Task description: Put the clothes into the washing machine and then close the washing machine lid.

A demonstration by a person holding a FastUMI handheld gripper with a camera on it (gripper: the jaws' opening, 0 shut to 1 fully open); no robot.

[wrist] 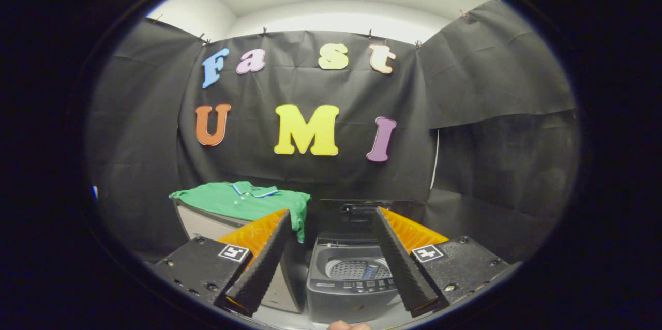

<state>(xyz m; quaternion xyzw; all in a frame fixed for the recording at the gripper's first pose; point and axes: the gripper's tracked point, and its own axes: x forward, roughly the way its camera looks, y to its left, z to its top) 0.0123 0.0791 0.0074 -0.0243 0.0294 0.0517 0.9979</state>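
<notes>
Jaws spread wide, framing open washing machine [351, 273]; green shirt [248, 200] lies beside it.

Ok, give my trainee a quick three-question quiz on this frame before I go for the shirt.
1. True or false: the washing machine lid is closed.
2. Where is the green shirt? A) in the drum B) draped over the box beside the machine C) between the fingers
3. Fill in: the gripper is ____, holding nothing.

Key: 1 false, the lid stands open and the drum shows; 2 B; 3 open.
</notes>
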